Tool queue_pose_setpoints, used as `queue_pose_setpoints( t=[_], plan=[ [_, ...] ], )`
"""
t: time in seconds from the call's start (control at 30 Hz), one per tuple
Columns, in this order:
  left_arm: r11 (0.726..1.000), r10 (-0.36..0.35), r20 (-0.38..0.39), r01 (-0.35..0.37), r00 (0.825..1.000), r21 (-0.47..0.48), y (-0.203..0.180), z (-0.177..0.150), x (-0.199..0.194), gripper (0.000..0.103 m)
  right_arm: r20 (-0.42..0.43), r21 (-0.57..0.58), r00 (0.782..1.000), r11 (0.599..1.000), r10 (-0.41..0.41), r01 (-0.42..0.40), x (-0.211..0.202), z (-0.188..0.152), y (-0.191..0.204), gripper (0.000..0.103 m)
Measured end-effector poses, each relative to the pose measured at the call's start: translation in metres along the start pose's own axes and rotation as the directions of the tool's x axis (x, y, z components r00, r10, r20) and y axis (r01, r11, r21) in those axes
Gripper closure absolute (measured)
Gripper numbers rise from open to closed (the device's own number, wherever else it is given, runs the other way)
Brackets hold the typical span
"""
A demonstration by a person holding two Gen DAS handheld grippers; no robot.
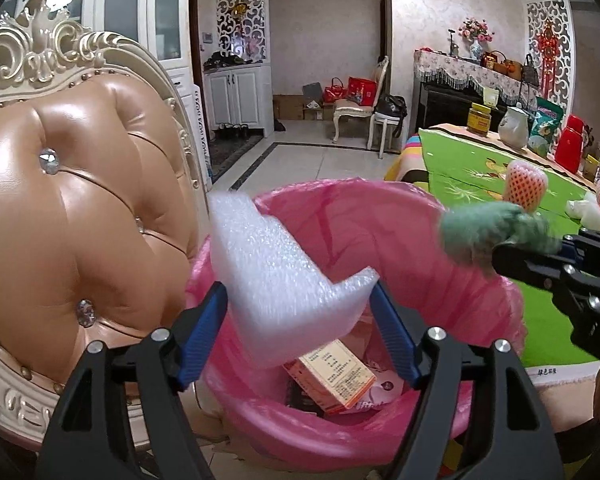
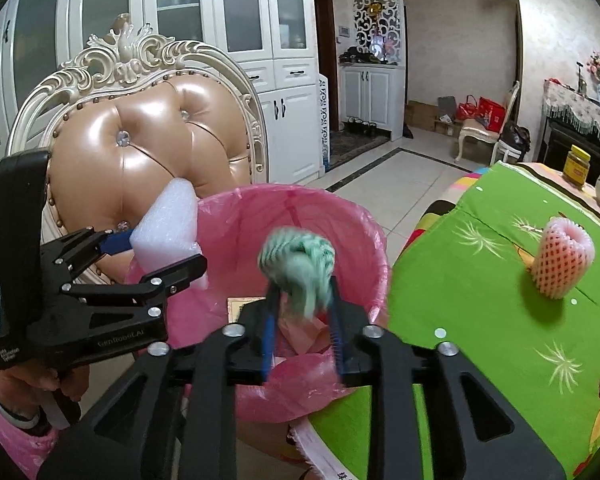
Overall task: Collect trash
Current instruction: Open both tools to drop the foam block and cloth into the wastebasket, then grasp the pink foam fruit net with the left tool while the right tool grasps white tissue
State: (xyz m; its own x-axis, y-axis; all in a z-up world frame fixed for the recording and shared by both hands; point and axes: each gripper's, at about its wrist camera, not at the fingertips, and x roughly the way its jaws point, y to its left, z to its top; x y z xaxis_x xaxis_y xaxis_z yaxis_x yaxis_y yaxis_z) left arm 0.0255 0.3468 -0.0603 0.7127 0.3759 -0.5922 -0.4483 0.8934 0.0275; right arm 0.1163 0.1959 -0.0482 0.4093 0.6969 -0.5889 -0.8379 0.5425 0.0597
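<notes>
**Two pieces of packing waste held over the lined bin**

Nearest the lens, the left gripper [image 1: 300,312] stands over the bin [image 1: 380,216], its blue pads on either side of a bent white foam sheet [image 1: 276,272]; whether they press it cannot be told. To the right, the right gripper [image 2: 302,332] has a green foam net [image 2: 298,268] blurred between spread jaws, apparently released. Both pieces hang above the pink liner, where a printed carton [image 1: 332,376] already lies. Farther right, a pink fruit net [image 2: 562,260] stands on the green tablecloth [image 2: 480,300]. By judgement, all three are light, soft and crushable; a pinch at an edge or rim should suffice.
</notes>
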Motion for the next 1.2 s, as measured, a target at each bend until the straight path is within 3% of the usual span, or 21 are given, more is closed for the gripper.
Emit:
queue_pose_setpoints(
  t=[0.1, 0.33, 0.43, 0.63, 0.7, 0.9, 1.07, 1.2],
  plan=[
    [1.0, 0.025, 0.023, -0.025, 0.999, 0.009, -0.001, 0.001, -0.006, 0.018, 0.02, 0.018, 1.0, 1.0, -0.006, 0.006, -0.008, -0.001, -0.005, 0.054],
    [0.993, 0.105, 0.069, -0.109, 0.992, 0.054, -0.015, 0.005, -0.018, 0.005, 0.051, 0.043, 0.998, 0.998, -0.038, 0.036, -0.034, -0.005, -0.025, 0.054],
    [0.992, 0.096, 0.093, -0.103, 0.991, 0.07, -0.028, 0.01, -0.025, 0.005, 0.057, 0.06, 0.995, 0.995, -0.079, 0.075, -0.046, -0.009, -0.043, 0.054],
    [0.989, 0.014, 0.117, -0.031, 0.993, 0.144, -0.082, 0.019, -0.035, 0.005, 0.033, 0.134, 0.983, 0.975, -0.181, 0.176, -0.072, -0.025, -0.092, 0.045],
    [0.984, -0.032, 0.112, 0.012, 0.993, 0.177, -0.105, 0.021, -0.037, 0.005, 0.029, 0.15, 0.974, 0.965, -0.223, 0.217, -0.085, -0.034, -0.111, 0.039],
    [0.953, -0.199, 0.063, 0.178, 0.978, 0.245, -0.191, 0.027, -0.04, 0.005, 0.007, 0.218, 0.944, 0.922, -0.329, 0.32, -0.126, -0.063, -0.166, 0.034],
    [0.918, -0.302, -0.006, 0.292, 0.953, 0.267, -0.261, 0.026, -0.037, 0.005, -0.025, 0.297, 0.894, 0.851, -0.447, 0.434, -0.171, -0.097, -0.226, 0.033],
    [0.874, -0.366, -0.047, 0.36, 0.93, 0.327, -0.319, 0.018, -0.04, 0.005, -0.08, 0.378, 0.843, 0.766, -0.533, 0.52, -0.206, -0.128, -0.278, 0.033]
  ],
)
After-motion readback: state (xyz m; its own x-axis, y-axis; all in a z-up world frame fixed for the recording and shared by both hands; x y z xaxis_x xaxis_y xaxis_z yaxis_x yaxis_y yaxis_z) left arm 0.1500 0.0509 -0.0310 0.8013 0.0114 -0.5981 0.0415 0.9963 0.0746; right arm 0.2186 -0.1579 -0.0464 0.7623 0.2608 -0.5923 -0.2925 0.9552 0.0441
